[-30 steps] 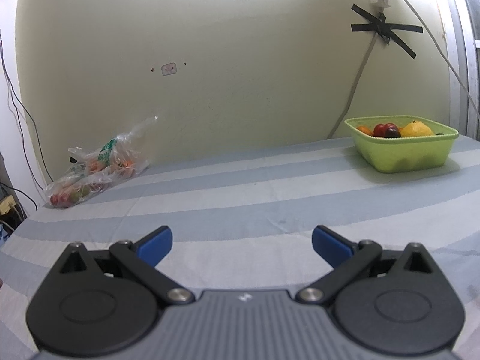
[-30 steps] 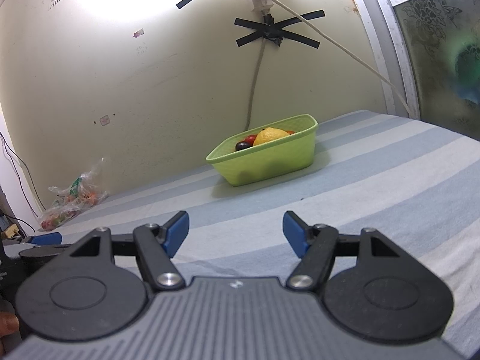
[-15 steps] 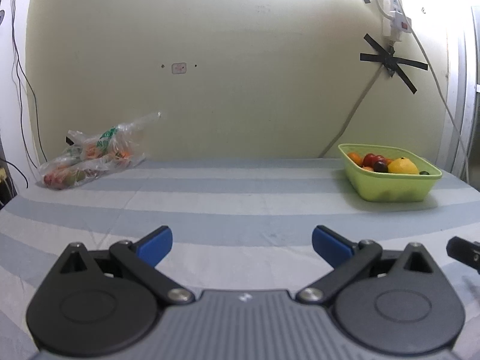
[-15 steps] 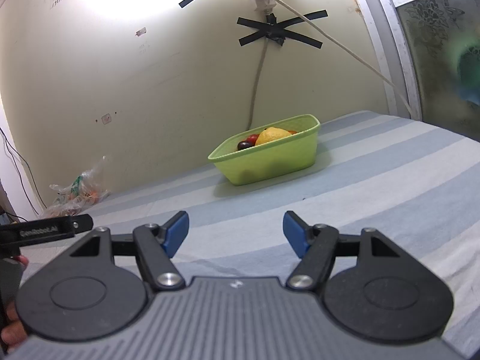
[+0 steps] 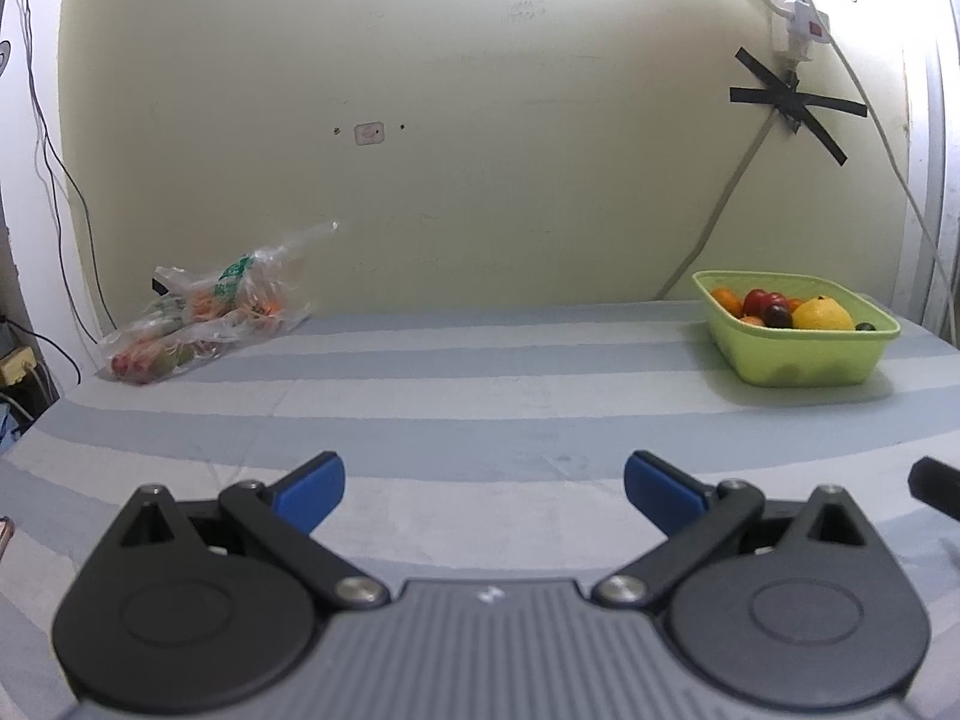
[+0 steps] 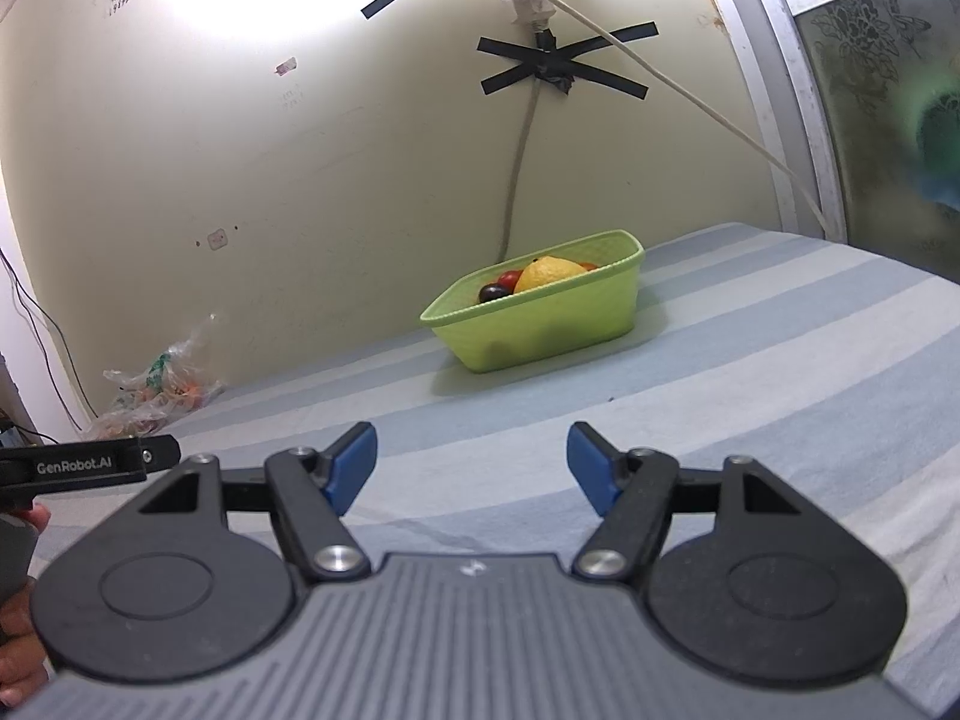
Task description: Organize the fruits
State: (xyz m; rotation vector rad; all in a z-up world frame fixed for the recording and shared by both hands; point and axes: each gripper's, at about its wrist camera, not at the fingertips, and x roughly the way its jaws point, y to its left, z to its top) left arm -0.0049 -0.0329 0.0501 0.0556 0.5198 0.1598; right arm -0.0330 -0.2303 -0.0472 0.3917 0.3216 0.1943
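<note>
1. The left gripper (image 5: 483, 489) hangs low over the striped cloth (image 5: 480, 396). Its two blue pads stand wide apart and there is only cloth between them, so it is released and grasps nothing.
2. The right gripper (image 6: 472, 467) is also over the cloth. Its blue pads are apart, with nothing between them; it is released too.
3. The green basket (image 5: 804, 363) stands on the cloth at the far right, near the wall (image 5: 480, 120). It is well apart from both grippers.
4. In the basket lie a yellow fruit (image 5: 822, 315), red fruits (image 5: 757, 302), a dark round fruit (image 5: 777, 315) and an orange fruit (image 5: 726, 299). The yellow one is the biggest and rises above the rim.
5. A clear plastic bag (image 5: 204, 318) lies at the far left of the cloth, against the wall. Orange, red and green things show through it; I cannot tell what kind they are.
6. In the right wrist view the basket (image 6: 540, 330) is ahead of the pads and a little right, and the bag (image 6: 156, 396) is far at the left.
7. In this view a black bar with the words "GenRobot.AI" (image 6: 90, 463) comes in from the left edge, and a part of a hand (image 6: 18, 660) shows below it.
8. On the wall above the basket, black tape (image 5: 792, 105) in a cross holds a cable (image 5: 720, 216), and a white power strip (image 5: 798, 12) hangs higher.
</note>
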